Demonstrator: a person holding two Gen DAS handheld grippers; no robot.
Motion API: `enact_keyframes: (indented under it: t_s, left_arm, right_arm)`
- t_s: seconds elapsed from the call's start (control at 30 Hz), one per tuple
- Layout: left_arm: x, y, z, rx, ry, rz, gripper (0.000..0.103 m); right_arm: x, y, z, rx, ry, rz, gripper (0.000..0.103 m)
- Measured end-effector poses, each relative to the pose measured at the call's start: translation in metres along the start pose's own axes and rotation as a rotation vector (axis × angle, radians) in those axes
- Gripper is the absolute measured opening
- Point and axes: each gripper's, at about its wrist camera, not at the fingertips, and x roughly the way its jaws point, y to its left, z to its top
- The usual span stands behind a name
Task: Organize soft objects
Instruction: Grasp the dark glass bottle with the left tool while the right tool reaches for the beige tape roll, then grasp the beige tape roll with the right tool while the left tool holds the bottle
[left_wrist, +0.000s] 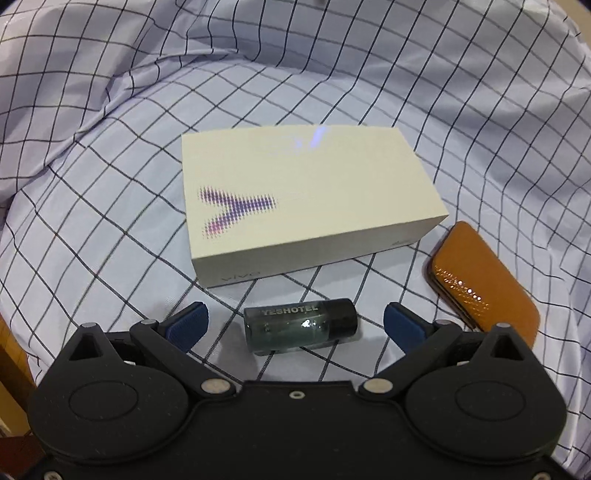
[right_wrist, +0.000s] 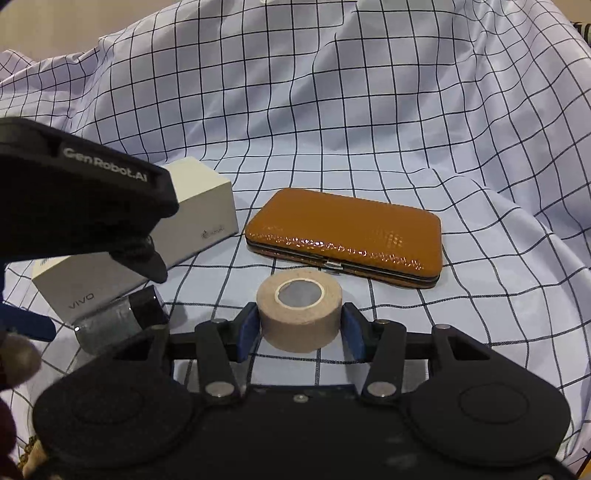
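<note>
My left tool (left_wrist: 295, 323) is spread wide, its blue pads either side of a small dark bottle (left_wrist: 300, 325) lying on its side on the checked cloth (left_wrist: 110, 184), neither pad touching it. Just beyond the bottle sits a white box (left_wrist: 306, 199); an orange case (left_wrist: 484, 284) lies to its right. My right tool (right_wrist: 300, 330) pinches a beige tape roll (right_wrist: 300, 312) standing on end on the cloth, with the case just behind it.
</note>
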Motion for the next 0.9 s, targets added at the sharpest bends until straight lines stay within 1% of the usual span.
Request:
enact_keyframes:
  t_s: [0.2,0.3,0.57,0.6,0.63,0.67,0.7,0.77,0.9]
  left_arm:
    - [0.005,-0.005,0.0,0.007,-0.008,0.034,0.098]
    - [0.01,-0.008,-0.001,0.017,0.001,0.048,0.098]
    - [0.014,-0.011,-0.003,0.033,-0.001,0.063,0.097]
    - [0.015,-0.011,-0.002,0.034,0.0,0.067,0.093]
    - [0.016,-0.01,-0.002,0.036,0.002,0.069,0.084]
    - [0.018,-0.01,-0.002,0.039,0.008,0.068,0.078]
    - [0.019,-0.01,-0.002,0.043,0.021,0.058,0.07]
    - [0.018,-0.011,-0.003,0.065,0.019,0.058,0.067]
    - [0.013,-0.011,-0.007,0.099,0.021,0.028,0.067]
  right_arm:
    - [-0.001,-0.004,-0.002,0.019,-0.013,0.021,0.048]
    - [-0.002,-0.003,-0.003,0.014,-0.018,0.02,0.048]
    - [-0.002,-0.004,-0.004,0.019,-0.022,0.029,0.048]
    - [-0.002,-0.004,-0.004,0.019,-0.022,0.029,0.048]
    - [-0.002,-0.004,-0.004,0.018,-0.022,0.028,0.048]
    - [-0.002,-0.004,-0.004,0.017,-0.021,0.027,0.048]
    - [-0.002,-0.004,-0.004,0.016,-0.021,0.027,0.048]
    - [-0.002,-0.003,-0.004,0.014,-0.02,0.024,0.048]
    - [-0.001,-0.001,-0.004,0.006,-0.018,0.027,0.051]
